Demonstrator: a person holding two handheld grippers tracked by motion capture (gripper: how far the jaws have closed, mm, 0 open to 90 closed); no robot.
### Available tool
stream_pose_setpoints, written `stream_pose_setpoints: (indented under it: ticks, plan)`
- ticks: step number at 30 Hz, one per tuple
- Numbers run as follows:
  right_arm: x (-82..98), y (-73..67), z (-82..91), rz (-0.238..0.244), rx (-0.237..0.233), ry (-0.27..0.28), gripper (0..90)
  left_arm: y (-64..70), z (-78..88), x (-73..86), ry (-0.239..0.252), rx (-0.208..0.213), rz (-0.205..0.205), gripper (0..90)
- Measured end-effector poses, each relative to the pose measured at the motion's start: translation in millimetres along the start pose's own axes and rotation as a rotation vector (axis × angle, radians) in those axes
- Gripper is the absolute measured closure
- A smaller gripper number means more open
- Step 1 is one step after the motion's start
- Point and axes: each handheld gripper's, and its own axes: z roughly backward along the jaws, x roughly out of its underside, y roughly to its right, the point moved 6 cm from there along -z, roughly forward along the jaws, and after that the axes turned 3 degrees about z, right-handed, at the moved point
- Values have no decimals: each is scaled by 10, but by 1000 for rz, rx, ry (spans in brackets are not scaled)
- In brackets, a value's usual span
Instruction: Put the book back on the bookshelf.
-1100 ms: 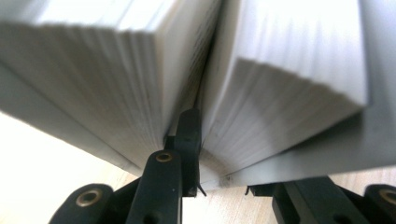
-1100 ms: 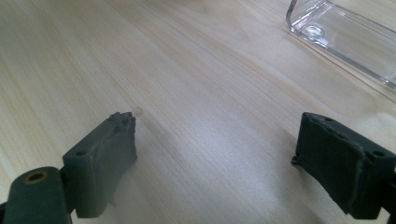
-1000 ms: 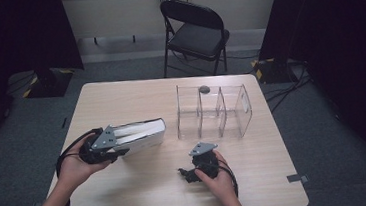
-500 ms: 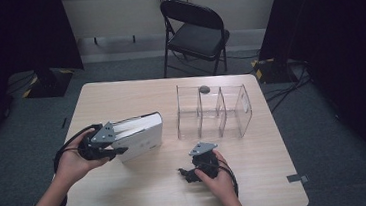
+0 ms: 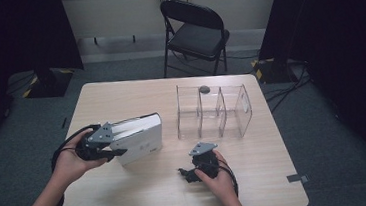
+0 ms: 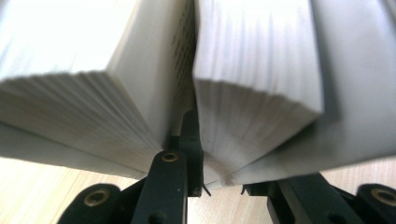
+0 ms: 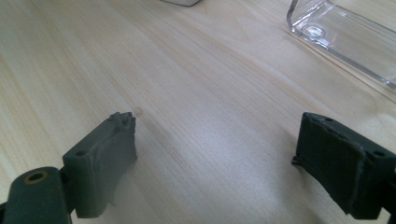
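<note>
Book (image 5: 139,139) now stands more upright, left claw (image 5: 117,145) clamped on it; right claw (image 5: 200,167) idle, open

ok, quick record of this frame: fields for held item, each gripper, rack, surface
held item: white book, one jaw pushed between its pages, the other outside the cover
left gripper: shut on the book, at the table's left
right gripper: jaws open, nothing between them, low over bare wood
rack: clear divider rack, upright, apart from the book
surface: light wooden table
</note>
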Motion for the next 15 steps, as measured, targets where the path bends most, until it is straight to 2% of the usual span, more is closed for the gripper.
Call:
stream_pose_setpoints:
  ticks: [8,15]
  plan:
    - [0,0,0,-1,0,0,110,37,12,1,13,24,8,744]
    - [0,0,0,0,0,0,110,73,37,13,9,51,-6,745]
